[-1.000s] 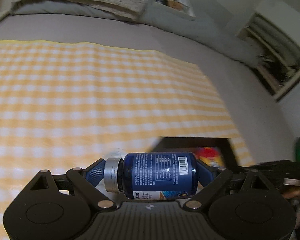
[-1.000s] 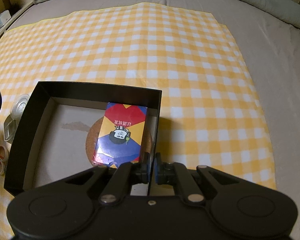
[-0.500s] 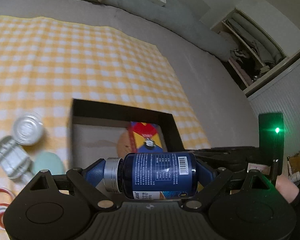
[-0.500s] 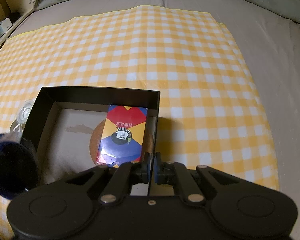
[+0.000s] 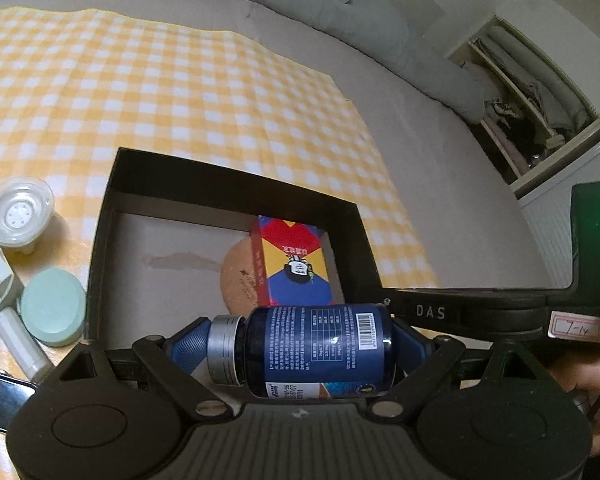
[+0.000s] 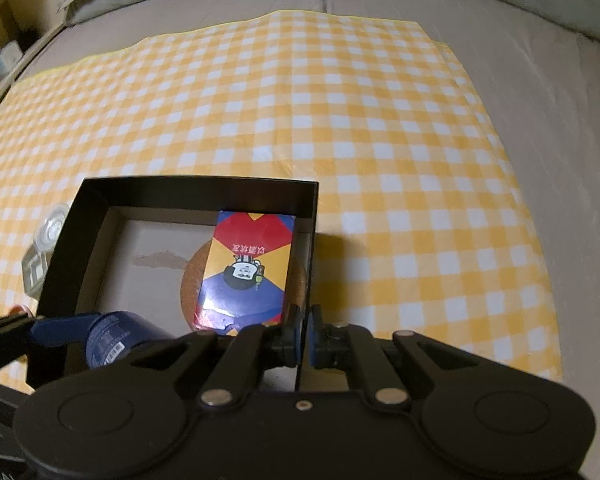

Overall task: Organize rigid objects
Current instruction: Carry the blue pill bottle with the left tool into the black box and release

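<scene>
Spanning most of the near view on the yellow checked cloth, the black box is being pinched by its right wall in the fully closed right gripper, steadying it while the left gripper, spread wide, is clamping the blue bottle end to end, lying sideways above the near edge. Lowering it onto the bare left floor is looking soundest, since the colourful card box and cork coaster are filling the right side and walls are limiting finger room.
</scene>
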`<state>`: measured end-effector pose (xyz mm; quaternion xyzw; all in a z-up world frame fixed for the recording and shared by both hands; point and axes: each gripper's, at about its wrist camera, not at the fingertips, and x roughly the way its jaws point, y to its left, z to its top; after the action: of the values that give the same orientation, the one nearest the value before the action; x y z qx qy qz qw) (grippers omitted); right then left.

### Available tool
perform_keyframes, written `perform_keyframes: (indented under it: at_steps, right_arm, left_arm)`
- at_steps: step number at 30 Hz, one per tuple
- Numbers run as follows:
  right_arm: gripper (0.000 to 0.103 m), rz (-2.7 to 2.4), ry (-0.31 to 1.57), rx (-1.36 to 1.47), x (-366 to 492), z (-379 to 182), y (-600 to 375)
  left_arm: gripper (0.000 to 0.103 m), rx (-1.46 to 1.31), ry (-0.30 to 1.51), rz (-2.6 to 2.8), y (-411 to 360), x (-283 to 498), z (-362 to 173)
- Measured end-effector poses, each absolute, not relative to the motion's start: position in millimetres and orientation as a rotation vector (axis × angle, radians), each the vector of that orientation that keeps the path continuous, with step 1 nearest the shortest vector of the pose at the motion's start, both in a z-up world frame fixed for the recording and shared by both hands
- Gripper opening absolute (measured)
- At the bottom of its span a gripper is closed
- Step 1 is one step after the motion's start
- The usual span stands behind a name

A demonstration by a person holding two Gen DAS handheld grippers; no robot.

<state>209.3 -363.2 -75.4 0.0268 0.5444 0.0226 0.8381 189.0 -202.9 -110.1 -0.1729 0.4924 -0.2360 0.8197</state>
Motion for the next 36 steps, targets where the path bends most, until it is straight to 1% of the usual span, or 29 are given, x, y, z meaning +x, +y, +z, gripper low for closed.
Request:
perform_keyframes:
  at_steps: [4, 10, 14, 18, 19, 21, 36]
  right_arm:
    - [0.004, 0.051, 1.153, 0.082, 207.9, -73.2, -371.0]
    - [0.004, 0.049, 1.154, 0.092, 207.3, -71.9, -376.1]
    - [0.005, 0.047, 1.156, 0.092, 207.3, -71.8, -375.4]
    - [0.005, 0.047, 1.157, 0.092, 206.9, -70.6, -376.5]
    - [0.005, 0.047, 1.157, 0.093, 207.1, -70.5, -378.0]
    - [0.005, 0.048, 1.157, 0.091, 206.4, -69.9, -379.5]
    - [0.005, 0.044, 1.158, 0.085, 205.7, -70.0, -373.7]
  left_arm:
    - [0.092, -0.405, 1.069, -0.508, -201.3, 189.1, -113.9]
    - [0.092, -0.356, 1.113, -0.528, -210.7, 181.5, -122.9]
    - [0.092, -0.344, 1.103, -0.535, -216.1, 179.5, -123.9]
    - [0.095, -0.353, 1.104, -0.548, -221.4, 179.5, -126.6]
    - [0.098, -0.357, 1.111, -0.561, -222.5, 180.0, -127.9]
    - [0.099, -0.369, 1.129, -0.606, -225.6, 180.3, -129.6]
    - [0.097, -0.358, 1.138, -0.668, -226.8, 179.3, -129.0]
